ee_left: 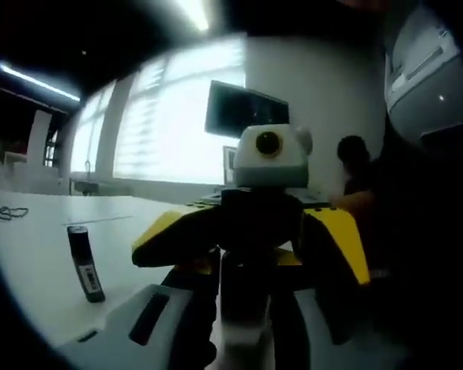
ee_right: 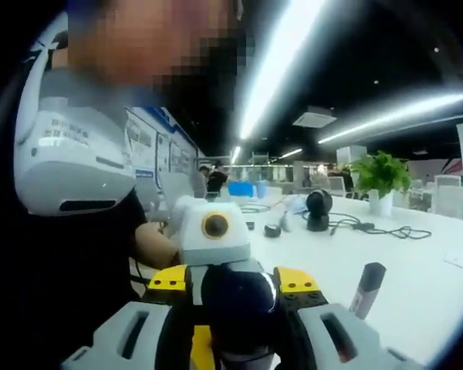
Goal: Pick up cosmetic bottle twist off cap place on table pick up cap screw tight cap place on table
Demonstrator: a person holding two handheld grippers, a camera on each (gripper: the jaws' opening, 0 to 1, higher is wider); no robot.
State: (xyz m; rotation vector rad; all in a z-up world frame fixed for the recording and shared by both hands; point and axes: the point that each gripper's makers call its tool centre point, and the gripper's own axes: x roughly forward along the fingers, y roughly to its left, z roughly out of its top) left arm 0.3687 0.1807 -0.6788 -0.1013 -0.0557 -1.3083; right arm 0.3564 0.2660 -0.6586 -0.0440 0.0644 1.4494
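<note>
Bottle (ee_left: 86, 263) standing near upright on white counter (ee_left: 38, 254), long axis vertical with a slight lean, both tongs (ee_left: 243, 324) (ee_right: 243, 339) facing each other, each pair's spread impossible to tell

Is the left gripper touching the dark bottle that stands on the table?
Apart. In the left gripper view, the dark bottle stands on the white table beside the left gripper, with bare table between them.
</note>
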